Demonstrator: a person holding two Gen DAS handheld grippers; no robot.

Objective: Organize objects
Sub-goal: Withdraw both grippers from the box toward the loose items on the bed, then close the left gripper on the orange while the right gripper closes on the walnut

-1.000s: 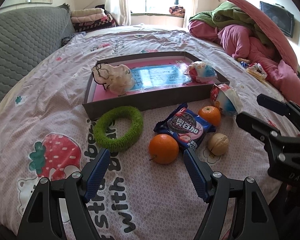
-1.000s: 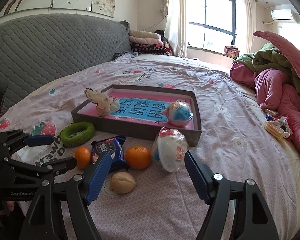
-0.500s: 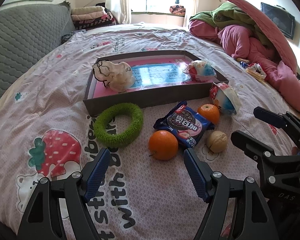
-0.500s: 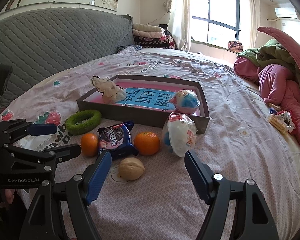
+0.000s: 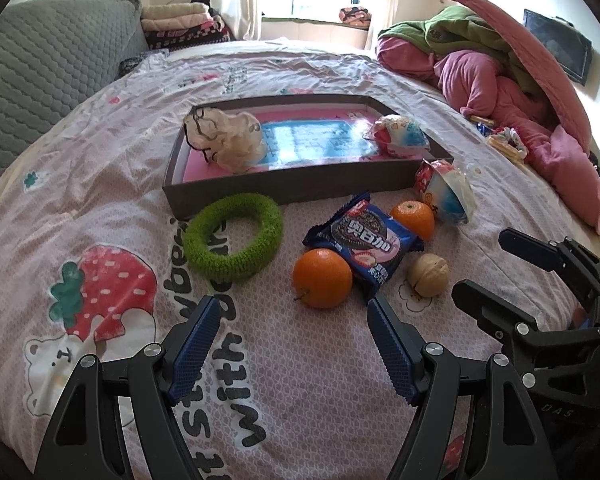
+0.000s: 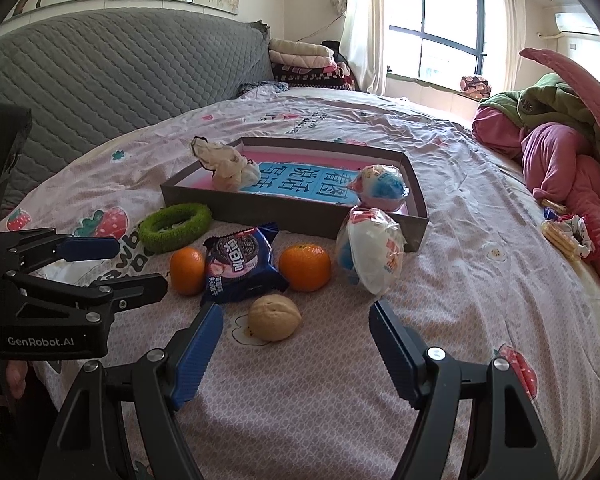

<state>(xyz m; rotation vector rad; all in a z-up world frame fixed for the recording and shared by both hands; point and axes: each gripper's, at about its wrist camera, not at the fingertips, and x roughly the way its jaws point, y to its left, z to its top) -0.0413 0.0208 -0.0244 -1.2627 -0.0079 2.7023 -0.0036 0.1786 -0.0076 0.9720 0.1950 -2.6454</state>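
Both grippers are held low over the bedsheet [image 5: 340,380], near the scattered items. The left gripper [image 5: 292,340] is spread wide with nothing between its blue pads [image 5: 196,344]. The right gripper [image 6: 296,344] is likewise spread and empty; in the left view its black fingers [image 5: 496,308] are seen at the right edge, apart from one another.

A brown tray [image 5: 284,184] is set on the sheet beyond the loose items. Inside it, a pale plastic bag [image 5: 228,140] lies at the near left corner and a wrapped snack [image 5: 400,138] at the near right corner.

Outside the tray, on the sheet, the following are noted:
- A green ring [image 5: 232,242] lies just in front of the tray's near wall, at the left.
- A cookie packet [image 5: 364,242] lies in the middle of the group.
- One orange [image 5: 322,278] rests against the packet's near left edge; a second orange [image 5: 414,218] sits at its far right edge.
- A walnut [image 5: 428,274] lies just right of the packet, nearest the right gripper, as seen in the right view [image 6: 274,318].
- A second wrapped snack [image 5: 446,192] leans at the tray's near right corner, outside the wall.

A heap of bedding [image 5: 500,76] is piled at the far right, and a grey headboard [image 6: 120,76] stands at the left.
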